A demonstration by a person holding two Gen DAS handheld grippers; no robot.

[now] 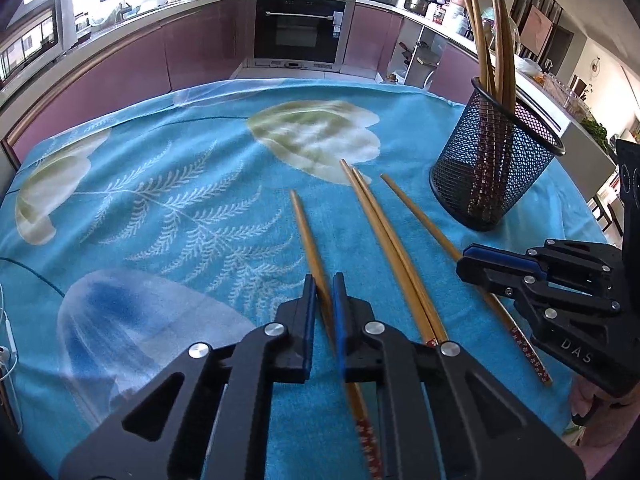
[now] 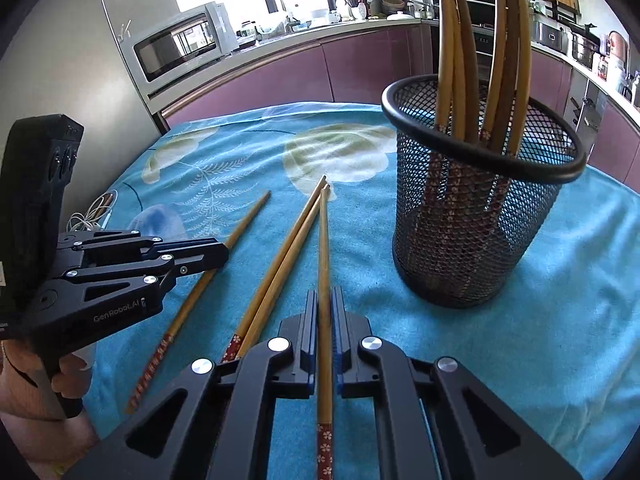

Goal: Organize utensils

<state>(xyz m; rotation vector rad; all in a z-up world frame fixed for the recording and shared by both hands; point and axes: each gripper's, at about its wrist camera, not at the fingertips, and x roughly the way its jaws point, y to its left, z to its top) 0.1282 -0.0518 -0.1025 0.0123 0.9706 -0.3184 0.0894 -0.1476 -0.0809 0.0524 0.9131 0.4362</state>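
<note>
Several wooden chopsticks with red flowered handles lie on the blue cloth. My left gripper (image 1: pixel 323 280) is shut on the leftmost chopstick (image 1: pixel 306 232), low at the cloth; it also shows in the right wrist view (image 2: pixel 220 254). My right gripper (image 2: pixel 325 294) is shut on the rightmost chopstick (image 2: pixel 323 240); it shows in the left wrist view (image 1: pixel 466 258) around that chopstick (image 1: pixel 416 212). A pair of chopsticks (image 1: pixel 384 224) lies between them, also seen in the right wrist view (image 2: pixel 286 240). A black mesh holder (image 2: pixel 472 216) with several chopsticks stands at the right, also in the left wrist view (image 1: pixel 492 168).
The table is covered by a blue flowered cloth (image 1: pixel 180 184). White cables (image 2: pixel 94 212) lie at its left edge. Kitchen cabinets, an oven (image 1: pixel 300 32) and a microwave (image 2: pixel 180 46) stand behind the table.
</note>
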